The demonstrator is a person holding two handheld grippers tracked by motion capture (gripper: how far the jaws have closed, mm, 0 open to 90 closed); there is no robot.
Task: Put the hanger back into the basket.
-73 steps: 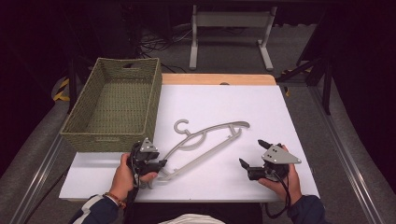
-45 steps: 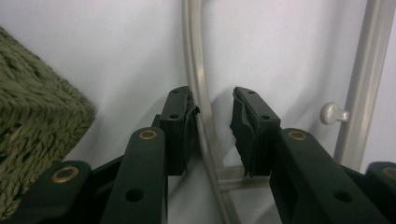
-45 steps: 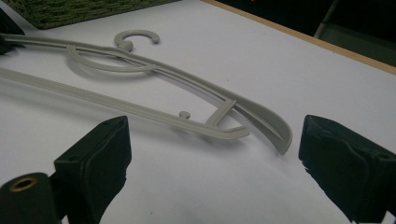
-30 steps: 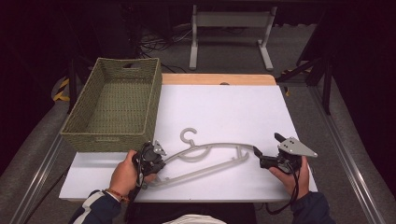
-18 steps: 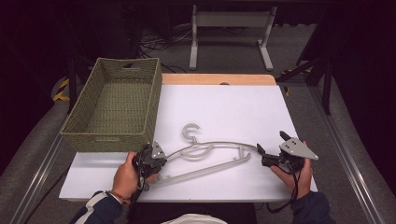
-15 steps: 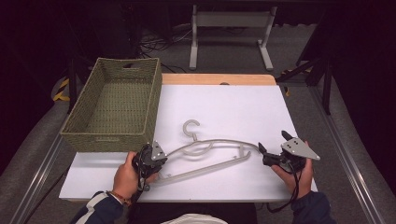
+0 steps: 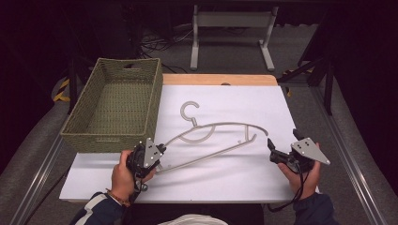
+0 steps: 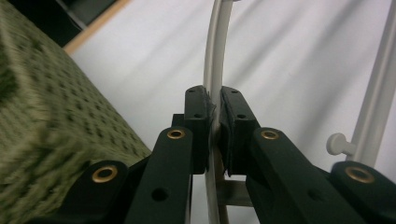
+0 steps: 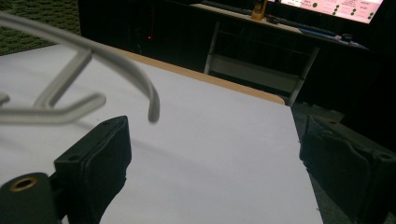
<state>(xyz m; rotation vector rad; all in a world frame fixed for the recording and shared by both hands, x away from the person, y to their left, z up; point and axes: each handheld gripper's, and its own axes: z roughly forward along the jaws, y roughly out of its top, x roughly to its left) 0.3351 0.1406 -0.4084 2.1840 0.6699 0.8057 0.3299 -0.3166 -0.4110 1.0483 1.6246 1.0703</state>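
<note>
Left gripper (image 7: 158,153) clamped on hanger (image 7: 220,127), right gripper (image 7: 281,149) spread apart, over white table (image 7: 225,96) beside basket (image 7: 112,136), dark room behind.

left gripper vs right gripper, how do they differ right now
The left gripper is shut on the hanger, its pads pinching the thin white arm; the right gripper stands wide open with nothing between its jaws. The left one sits beside the basket; the right one sits off the hanger's far end, apart from it. Both are hand-held, with black jaws.
</note>
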